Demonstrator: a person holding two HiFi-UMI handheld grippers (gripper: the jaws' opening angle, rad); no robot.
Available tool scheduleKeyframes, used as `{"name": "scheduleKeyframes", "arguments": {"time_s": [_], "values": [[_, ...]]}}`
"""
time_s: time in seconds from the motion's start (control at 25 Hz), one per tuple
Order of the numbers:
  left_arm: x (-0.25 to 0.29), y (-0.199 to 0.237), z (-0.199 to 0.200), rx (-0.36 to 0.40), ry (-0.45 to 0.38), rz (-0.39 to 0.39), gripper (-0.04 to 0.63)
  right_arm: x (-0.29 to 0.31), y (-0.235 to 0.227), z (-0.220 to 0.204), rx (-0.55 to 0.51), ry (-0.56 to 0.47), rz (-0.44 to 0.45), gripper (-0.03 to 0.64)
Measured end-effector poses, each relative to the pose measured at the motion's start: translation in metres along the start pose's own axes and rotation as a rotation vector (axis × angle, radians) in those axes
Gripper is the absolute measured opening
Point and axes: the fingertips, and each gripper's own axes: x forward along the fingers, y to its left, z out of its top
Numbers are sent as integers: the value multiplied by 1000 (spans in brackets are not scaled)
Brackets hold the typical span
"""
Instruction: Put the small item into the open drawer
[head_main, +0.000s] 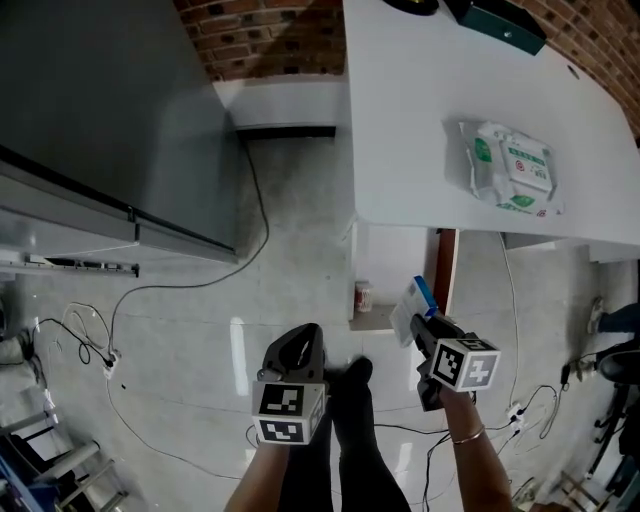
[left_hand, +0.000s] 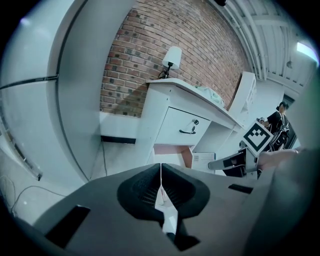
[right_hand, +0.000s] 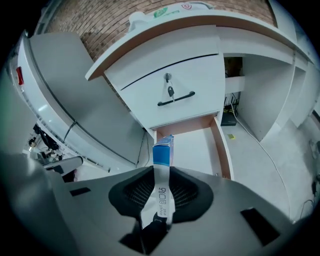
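Note:
My right gripper (head_main: 420, 322) (right_hand: 160, 192) is shut on a small flat box (head_main: 411, 306) (right_hand: 161, 170), white with a blue top end, which sticks out past the fingertips. The box hangs over the front of the open drawer (head_main: 446, 268) (right_hand: 218, 145), the lower one under the white desk (head_main: 420, 130); its white floor shows bare in the right gripper view. My left gripper (head_main: 303, 340) (left_hand: 161, 182) is shut with nothing in it, left of the right one and lower over the floor. In the left gripper view the box (left_hand: 202, 161) shows in front of the drawer.
Above the open drawer is a closed drawer (right_hand: 172, 90) with a black handle and a key. Wipe packs (head_main: 510, 165) lie on the desk. A small red-and-white cup (head_main: 363, 295) stands at the drawer's left edge. A grey cabinet (head_main: 100, 120) is at left, cables (head_main: 180, 285) on the floor.

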Motion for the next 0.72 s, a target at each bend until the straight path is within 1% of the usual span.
{"name": "scheduleKeyframes", "arguments": {"time_s": [0.2,0.44,0.72], "values": [[15,7,-15,3,5,15,23,39,-19,-17,-38,68,-23,98],[32,17,-32,10,24,26,23,77,-24,-30,-58,116,-25,99],[48,24,-45,-14,40,36,23,108,-37,-33,-80,158,-56,98]]}}
